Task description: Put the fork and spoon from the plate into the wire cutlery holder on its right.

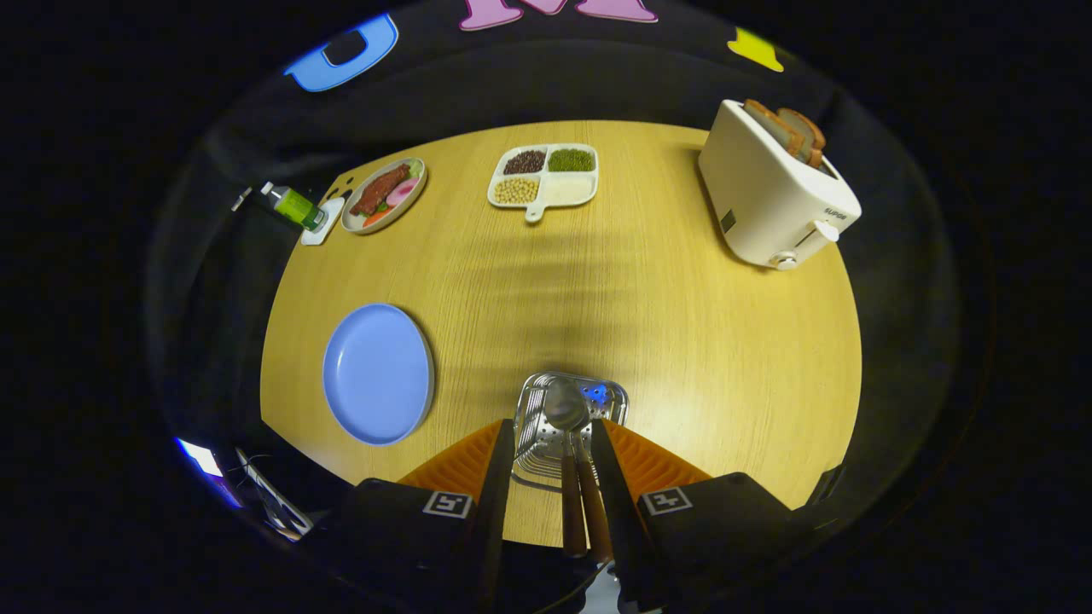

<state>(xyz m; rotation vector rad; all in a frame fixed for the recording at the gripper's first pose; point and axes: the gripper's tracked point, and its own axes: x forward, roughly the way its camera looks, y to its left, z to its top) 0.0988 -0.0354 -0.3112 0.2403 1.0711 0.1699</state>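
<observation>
Gripper (pixel 553 465) over the near edge of the wooden table (pixel 682 341), fingers pointing out across it. Two wooden handles run straight up the gap between the fingers, side by side, long axes in line with the fingers. The left one ends in the spoon (pixel 566 404), bowl up and just past the fingertips. The right one is presumably the fork (pixel 587 490); its head is hidden behind the spoon bowl, so not confirmed.

Both heads sit over the wire cutlery holder (pixel 570 422), directly ahead of the fingertips, with its near wall passing between them. Looks as if both pieces already stand in the holder, handles leaning back toward the fingers.

Fingers: parted a little wider than the two handles together. A sliver of gap shows beside the left handle; the right handle lies close along the right finger, contact uncertain. Not reading this as a clamp.

Blue plate (pixel 378 373) lies left of the fingers, well apart, bare of cutlery. Beyond: a divided tray of beans (pixel 543 177), a food plate (pixel 384 194), a toaster (pixel 775 189) far right.

Judgement: task near done; what's left is backing straight off along the handle axis without dragging them.
</observation>
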